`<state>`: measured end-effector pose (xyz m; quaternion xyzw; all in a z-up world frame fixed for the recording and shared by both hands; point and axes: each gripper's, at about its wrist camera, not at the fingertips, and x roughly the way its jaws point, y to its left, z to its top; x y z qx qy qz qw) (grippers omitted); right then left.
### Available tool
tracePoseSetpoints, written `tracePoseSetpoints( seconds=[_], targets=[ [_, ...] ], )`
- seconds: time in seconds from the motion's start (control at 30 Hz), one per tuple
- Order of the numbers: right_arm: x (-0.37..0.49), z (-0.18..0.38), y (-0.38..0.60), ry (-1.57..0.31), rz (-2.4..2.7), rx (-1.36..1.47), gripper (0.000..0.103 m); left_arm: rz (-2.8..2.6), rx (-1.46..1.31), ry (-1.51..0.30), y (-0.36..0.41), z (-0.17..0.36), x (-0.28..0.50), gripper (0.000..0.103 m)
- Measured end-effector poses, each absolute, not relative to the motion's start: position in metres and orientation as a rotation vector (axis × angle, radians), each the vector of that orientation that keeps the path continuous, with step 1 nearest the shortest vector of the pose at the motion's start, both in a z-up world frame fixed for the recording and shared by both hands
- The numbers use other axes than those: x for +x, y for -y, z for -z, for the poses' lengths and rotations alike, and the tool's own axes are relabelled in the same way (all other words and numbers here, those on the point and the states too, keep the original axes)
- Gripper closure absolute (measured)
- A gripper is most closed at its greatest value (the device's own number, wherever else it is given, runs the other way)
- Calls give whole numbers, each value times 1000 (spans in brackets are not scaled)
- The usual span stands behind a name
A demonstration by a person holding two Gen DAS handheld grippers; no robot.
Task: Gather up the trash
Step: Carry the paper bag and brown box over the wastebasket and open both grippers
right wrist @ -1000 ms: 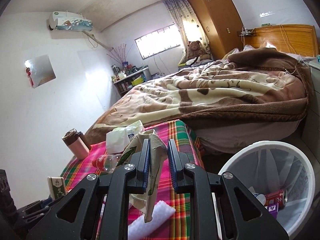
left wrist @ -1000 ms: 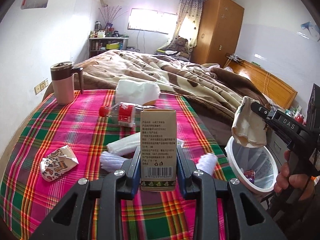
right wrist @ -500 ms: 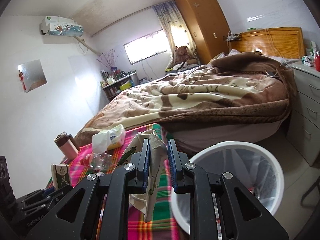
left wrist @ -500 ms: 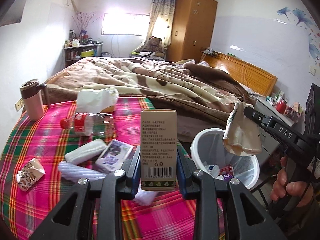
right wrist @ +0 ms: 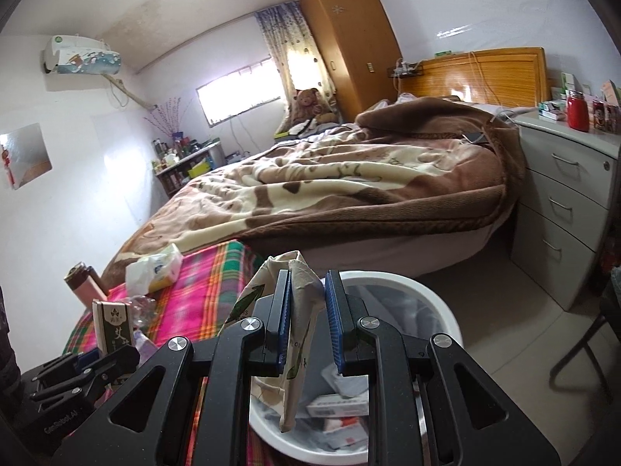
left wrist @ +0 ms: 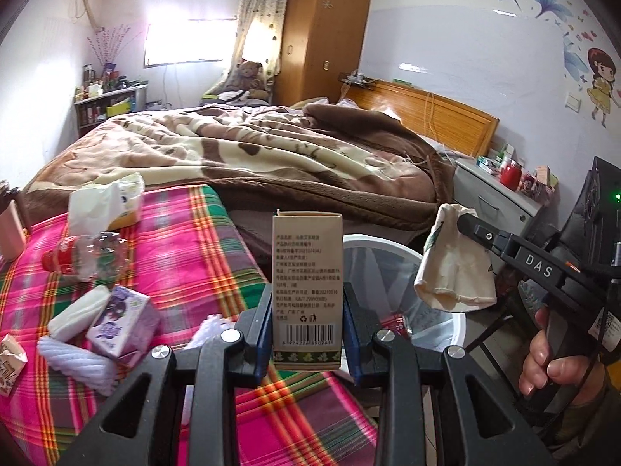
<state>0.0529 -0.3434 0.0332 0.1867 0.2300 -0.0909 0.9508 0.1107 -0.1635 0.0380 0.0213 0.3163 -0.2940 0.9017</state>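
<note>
Cardboard box (left wrist: pixel 307 291) upright between left jaws (clamped); bin (left wrist: pixel 446 322) beyond.

Upright tan printed carton (left wrist: pixel 307 287) between fingers; crumpled cream paper bag (right wrist: pixel 299 330) above white bin (right wrist: pixel 438 306)

walls: white | window (left wrist: pixel 186 42): bright, curtained | wardrobe (left wrist: pixel 326 35): wooden | bed (left wrist: pixel 248 155): brown blanket | drawers (right wrist: pixel 566 209): grey
</note>
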Motion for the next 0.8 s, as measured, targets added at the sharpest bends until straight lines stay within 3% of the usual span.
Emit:
tracePoseSetpoints(
  seconds=[0.7, 0.77, 0.8],
  targets=[
    [60, 7, 378, -640, 313, 311, 85, 742, 123, -734, 246, -5, 119, 70],
    [61, 9, 379, -652, 314, 309, 85, 738, 135, -733, 247, -5, 119, 67],
    [61, 10, 380, -657, 315, 309, 85, 740, 134, -734, 248, -5, 119, 59]
  ],
)
